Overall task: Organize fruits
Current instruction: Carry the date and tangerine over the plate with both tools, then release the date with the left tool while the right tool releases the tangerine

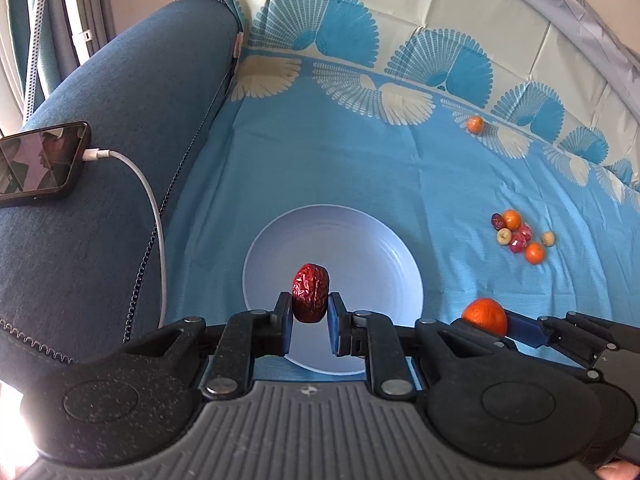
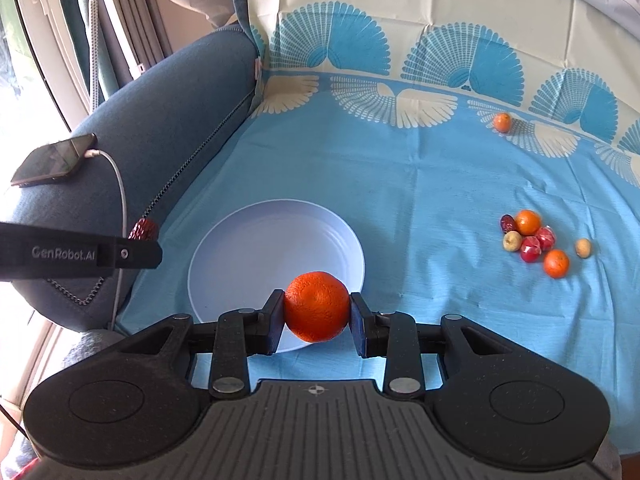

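Note:
My left gripper (image 1: 311,316) is shut on a wrinkled red date (image 1: 311,293) and holds it above the near part of a pale blue plate (image 1: 360,248). My right gripper (image 2: 317,320) is shut on an orange mandarin (image 2: 317,306) above the plate's near right rim (image 2: 224,248). The mandarin also shows in the left wrist view (image 1: 485,316), and the date in the right wrist view (image 2: 143,229). A cluster of small fruits (image 2: 534,240) lies on the blue cloth to the right. A lone small orange (image 2: 502,122) lies farther back.
A blue sofa arm (image 1: 120,128) runs along the left, with a phone (image 1: 40,164) on it and a white charging cable (image 1: 148,200) hanging down. The patterned blue tablecloth (image 1: 360,152) covers the surface; a grey edge (image 1: 580,8) borders the far right.

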The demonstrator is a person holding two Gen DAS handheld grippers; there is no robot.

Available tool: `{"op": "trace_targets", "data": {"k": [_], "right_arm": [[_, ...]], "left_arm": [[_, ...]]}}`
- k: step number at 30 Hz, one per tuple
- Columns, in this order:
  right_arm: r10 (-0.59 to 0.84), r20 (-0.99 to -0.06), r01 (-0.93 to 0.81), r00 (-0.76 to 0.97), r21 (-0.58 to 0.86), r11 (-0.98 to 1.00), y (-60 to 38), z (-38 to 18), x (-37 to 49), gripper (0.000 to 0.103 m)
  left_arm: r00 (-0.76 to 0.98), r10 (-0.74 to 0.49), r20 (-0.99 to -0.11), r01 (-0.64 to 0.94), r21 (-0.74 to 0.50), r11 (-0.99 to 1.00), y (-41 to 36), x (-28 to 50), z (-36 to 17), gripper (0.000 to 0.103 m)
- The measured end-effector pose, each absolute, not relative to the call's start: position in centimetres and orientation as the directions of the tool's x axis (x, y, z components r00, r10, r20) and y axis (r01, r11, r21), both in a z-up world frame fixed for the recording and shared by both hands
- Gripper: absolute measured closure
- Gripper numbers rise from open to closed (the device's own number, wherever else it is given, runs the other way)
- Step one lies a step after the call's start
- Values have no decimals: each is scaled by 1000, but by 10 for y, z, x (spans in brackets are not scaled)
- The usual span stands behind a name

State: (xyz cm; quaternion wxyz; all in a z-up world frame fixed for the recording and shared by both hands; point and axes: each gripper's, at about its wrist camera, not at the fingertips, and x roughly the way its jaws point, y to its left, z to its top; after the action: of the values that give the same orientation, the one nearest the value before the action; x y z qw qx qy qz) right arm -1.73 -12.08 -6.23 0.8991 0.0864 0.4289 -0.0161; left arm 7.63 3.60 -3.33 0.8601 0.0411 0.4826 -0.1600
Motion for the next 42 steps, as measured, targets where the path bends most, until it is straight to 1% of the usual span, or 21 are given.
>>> {"op": "trace_targets", "data": {"k": [6,12,22,23,24,25,26,27,28,29,31,34,39,42], "right_arm": [[56,-812,92,580,134,987,-119,-92,9,68],[74,-838,74,541,135,988,-116,-115,27,68],[73,-847,66,526,126,990,-115,-133,54,67],[76,-846,61,527,127,990,-114,-133,56,67],[82,-844,52,530,129,990,-114,-133,58,66],[79,-841,51,534,125,991,-114,-132,60,65],[68,-838,55,541,117,992,-114,-130,61,53],[61,-832,56,552,110,992,-114,-127,61,44],[54,-820,53,570,102,993,-114,-121,59,30],[46,-809,49,586,92,995,-114,-115,56,21],[31,-798,31,602,63,998,-114,-104,46,15],[39,-801,20,597,63,998,-112,-89,20,9],[70,-808,24,585,104,994,-106,-66,-33,6],[64,-792,49,607,117,992,-101,-48,-62,6]], "left_arm": [[449,-187,-873,313,-43,949,23,109,-69,83],[414,-160,-896,309,-27,951,20,129,-99,83],[409,-104,-906,296,24,955,17,151,-127,83],[417,-98,-904,295,33,955,16,153,-128,79],[420,-93,-903,297,40,954,16,154,-128,55],[426,-94,-900,298,41,954,16,155,-126,22],[440,-94,-893,293,44,955,17,154,-122,9],[467,-97,-879,283,44,958,18,151,-115,1],[494,-106,-863,277,40,960,19,147,-108,0],[498,-118,-859,286,35,957,20,143,-102,0],[472,-124,-873,306,30,951,19,134,-91,0],[456,-134,-880,310,16,950,27,109,-75,0],[439,-107,-892,279,23,960,44,58,-53,0],[435,-117,-893,258,-1,966,54,33,-40,0]]}}
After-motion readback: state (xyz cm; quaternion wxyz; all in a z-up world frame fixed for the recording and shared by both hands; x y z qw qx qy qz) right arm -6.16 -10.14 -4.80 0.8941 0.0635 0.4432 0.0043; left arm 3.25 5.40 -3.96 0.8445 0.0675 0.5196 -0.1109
